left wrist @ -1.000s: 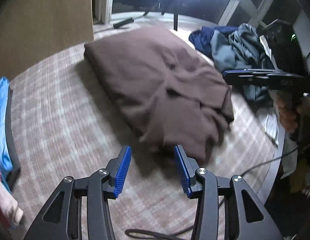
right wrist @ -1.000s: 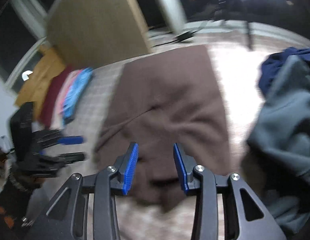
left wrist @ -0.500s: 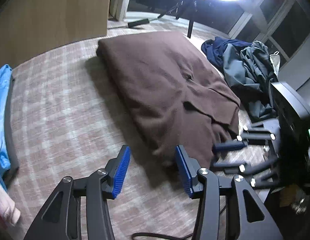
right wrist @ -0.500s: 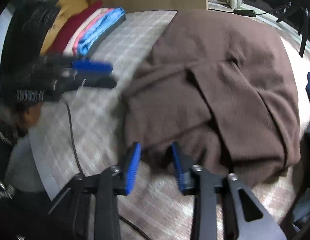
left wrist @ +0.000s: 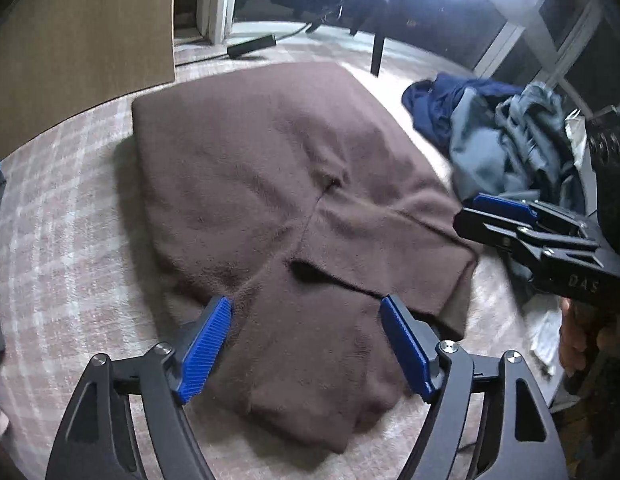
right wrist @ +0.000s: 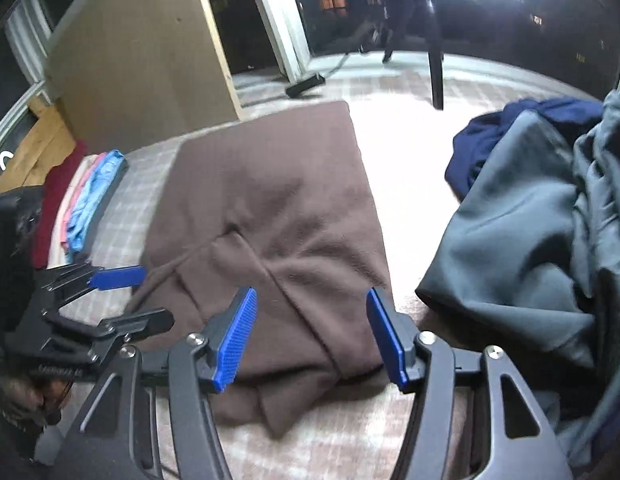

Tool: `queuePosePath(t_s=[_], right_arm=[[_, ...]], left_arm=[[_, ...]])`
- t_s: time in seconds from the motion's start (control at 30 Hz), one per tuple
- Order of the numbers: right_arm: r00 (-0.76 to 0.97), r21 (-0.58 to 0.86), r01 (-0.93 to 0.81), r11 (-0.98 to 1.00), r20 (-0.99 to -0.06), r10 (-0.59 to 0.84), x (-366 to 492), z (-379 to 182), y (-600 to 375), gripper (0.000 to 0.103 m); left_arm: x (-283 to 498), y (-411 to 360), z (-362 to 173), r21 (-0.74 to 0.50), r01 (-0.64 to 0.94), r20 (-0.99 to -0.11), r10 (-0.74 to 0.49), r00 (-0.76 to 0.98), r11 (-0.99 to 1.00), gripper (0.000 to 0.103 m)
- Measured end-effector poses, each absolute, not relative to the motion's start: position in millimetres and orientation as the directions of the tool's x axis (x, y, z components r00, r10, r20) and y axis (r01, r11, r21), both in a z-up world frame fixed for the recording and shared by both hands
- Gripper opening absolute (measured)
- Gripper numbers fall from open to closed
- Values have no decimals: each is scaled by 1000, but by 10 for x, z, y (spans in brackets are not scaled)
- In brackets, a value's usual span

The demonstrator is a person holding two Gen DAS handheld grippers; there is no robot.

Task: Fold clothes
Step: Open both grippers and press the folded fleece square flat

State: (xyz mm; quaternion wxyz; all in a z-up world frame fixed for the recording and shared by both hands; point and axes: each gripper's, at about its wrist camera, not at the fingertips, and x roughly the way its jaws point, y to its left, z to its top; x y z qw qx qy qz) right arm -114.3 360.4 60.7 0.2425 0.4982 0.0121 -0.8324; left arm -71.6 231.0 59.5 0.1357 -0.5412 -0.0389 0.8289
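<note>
Brown garment [left wrist: 270, 200], folded with both sleeves crossed over its front, lies flat on the checked counter [left wrist: 70, 240], mid-surface. Left gripper [left wrist: 306, 344] hovers over the garment's near hem; fingers [left wrist: 206, 344] released and spreading, cloth below them but not pinched. Right gripper [right wrist: 310, 336] sits above the garment's near right corner; its fingers [right wrist: 234, 336] likewise released and widening, nothing clamped. Heap of blue and grey clothes [right wrist: 529, 220] lies to the right of the garment, apart from it. Stack of folded clothes [right wrist: 86, 204] lies at the counter's left edge.
</note>
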Motion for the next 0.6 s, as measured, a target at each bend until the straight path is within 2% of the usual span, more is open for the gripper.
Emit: queuePosePath(t_s=[0.23,0.37,0.43,0.6], right_arm=[[-330,114,514,-850,-889,-318,-1004,384,3568,57],[-345,133,495,-859,-877,-335,-989,527,3634,57],[-371,119,497,-860,-866,-334,-984,624,3633,60],[-430,83,514,-854,-836,-340,-1038,827,3579,62]], left_arm=[[-569,2439,545,-89,-180,-898,157,-410,-980,78],[-496,2359,635,-115,-75,-906,135,-401,-991,78],[-463,2328,675,-100,-34,-911,105,-398,-994,78],[-412,2269,757,-53,24,-914,39,-403,-998,78]])
